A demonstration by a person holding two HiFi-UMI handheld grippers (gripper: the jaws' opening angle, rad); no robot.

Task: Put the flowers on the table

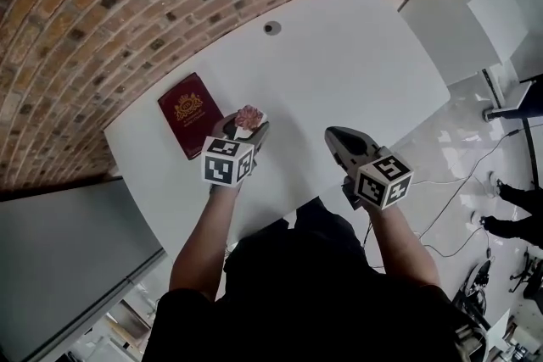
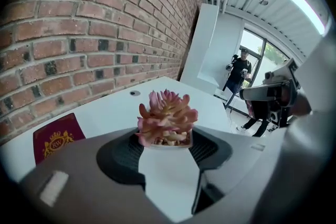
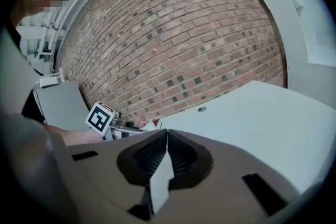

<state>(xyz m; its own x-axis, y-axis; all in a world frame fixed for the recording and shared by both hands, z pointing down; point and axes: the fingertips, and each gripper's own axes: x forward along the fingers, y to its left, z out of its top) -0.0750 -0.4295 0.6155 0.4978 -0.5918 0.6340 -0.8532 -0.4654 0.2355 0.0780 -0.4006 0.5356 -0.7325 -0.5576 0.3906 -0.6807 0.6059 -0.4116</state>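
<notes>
A pink succulent flower [image 1: 249, 116] [image 2: 167, 115] in a small white pot [image 2: 166, 142] sits between the jaws of my left gripper [image 1: 244, 126] [image 2: 165, 145], whose pads press on the pot's sides. It is held over the left part of the white table [image 1: 339, 72] [image 2: 113, 108]; whether the pot touches the top is hidden. My right gripper [image 1: 333, 135] [image 3: 167, 135] hovers to the right near the table's front edge, with its jaws shut together on nothing. The left gripper's marker cube [image 3: 100, 117] shows in the right gripper view.
A dark red booklet [image 1: 190, 113] [image 2: 55, 139] lies on the table left of the flower. A round cable hole [image 1: 271, 27] [image 2: 135, 93] is at the far side, by the brick wall [image 1: 102, 4]. A person [image 2: 240, 71] stands far off. Cables lie on the floor [image 1: 475, 182].
</notes>
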